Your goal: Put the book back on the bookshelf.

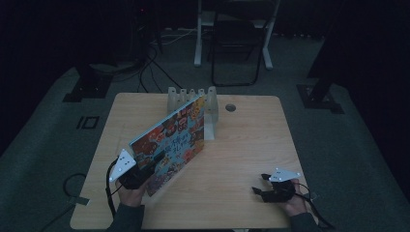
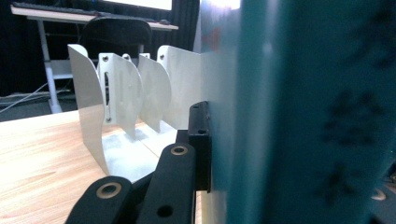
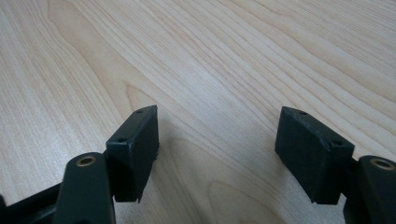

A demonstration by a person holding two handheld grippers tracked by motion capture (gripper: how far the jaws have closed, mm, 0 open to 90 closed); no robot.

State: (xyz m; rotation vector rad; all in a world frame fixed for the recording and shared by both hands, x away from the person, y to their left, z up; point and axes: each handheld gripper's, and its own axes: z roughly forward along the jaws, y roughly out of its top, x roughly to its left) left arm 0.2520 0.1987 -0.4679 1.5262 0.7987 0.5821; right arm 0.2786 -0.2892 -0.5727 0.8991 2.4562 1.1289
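The left gripper point(image 1: 153, 162) fingers pinch the tilted book's point(image 1: 175, 137) near edge; the right gripper point(image 1: 261, 183) fingers are spread, well apart from it.

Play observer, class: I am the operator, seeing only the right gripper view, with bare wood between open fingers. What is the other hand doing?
Observer: The left gripper clamps a colourful book, tilted above the table.
Operator: What stands near it?
Observer: A white rack at the table's far side, beside the book's far end.
Operator: Is the rack loaded?
Observer: In the left gripper view, nothing sits between the dividers that show.
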